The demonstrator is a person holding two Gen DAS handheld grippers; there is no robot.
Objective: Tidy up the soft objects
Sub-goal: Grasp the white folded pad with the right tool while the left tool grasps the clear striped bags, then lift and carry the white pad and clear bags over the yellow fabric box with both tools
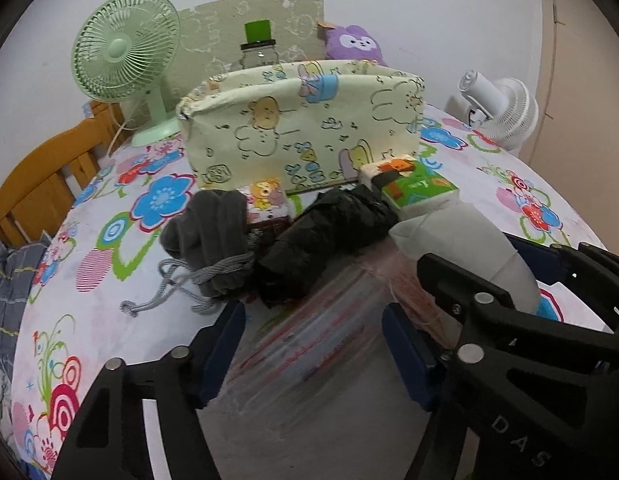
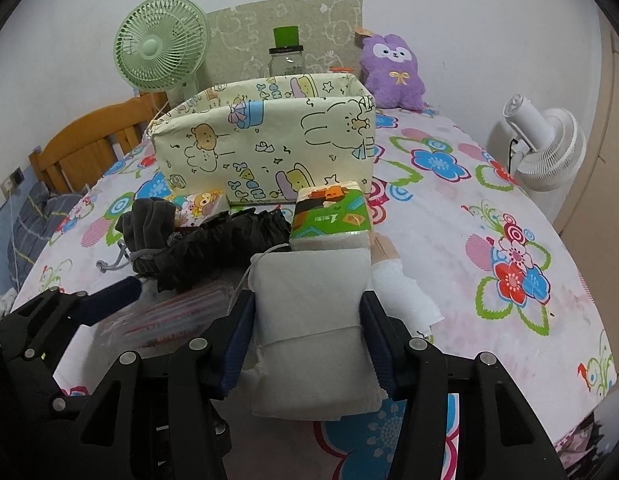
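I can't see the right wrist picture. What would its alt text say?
The right gripper has its two blue-padded fingers against the sides of a folded white cloth bundle on a flower-patterned bedsheet. Ahead lie a green tissue pack, a black crinkled bundle and a cream cartoon-print fabric box, with a purple plush toy behind.

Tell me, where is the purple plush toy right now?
The purple plush toy sits at the far edge of the table against the wall, just behind the right end of the cartoon-print fabric box, with the white fan further right.
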